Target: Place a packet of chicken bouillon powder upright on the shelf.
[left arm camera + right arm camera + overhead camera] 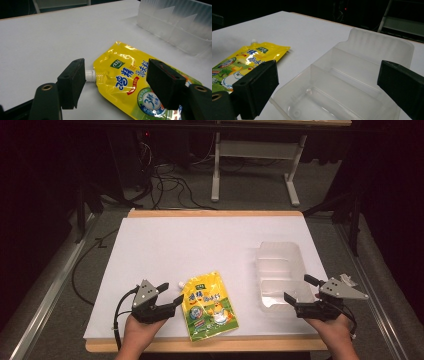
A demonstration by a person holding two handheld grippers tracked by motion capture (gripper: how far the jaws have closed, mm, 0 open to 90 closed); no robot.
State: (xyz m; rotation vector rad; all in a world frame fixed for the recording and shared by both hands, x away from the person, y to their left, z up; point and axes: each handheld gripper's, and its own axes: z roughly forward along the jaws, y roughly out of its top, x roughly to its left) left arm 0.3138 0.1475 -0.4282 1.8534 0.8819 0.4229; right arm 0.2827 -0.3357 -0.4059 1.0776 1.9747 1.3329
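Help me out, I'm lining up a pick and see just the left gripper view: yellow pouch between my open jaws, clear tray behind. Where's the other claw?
Observer: The right claw is open at the near end of the clear tray, on the pouch's right in the high view.
Operator: Anything in the tray?
Observer: It looks empty; the right gripper view shows a divider wall across it.
Operator: How is the pouch lying?
Observer: The yellow pouch lies flat near the table's front edge, its white spout pointing toward your left claw.
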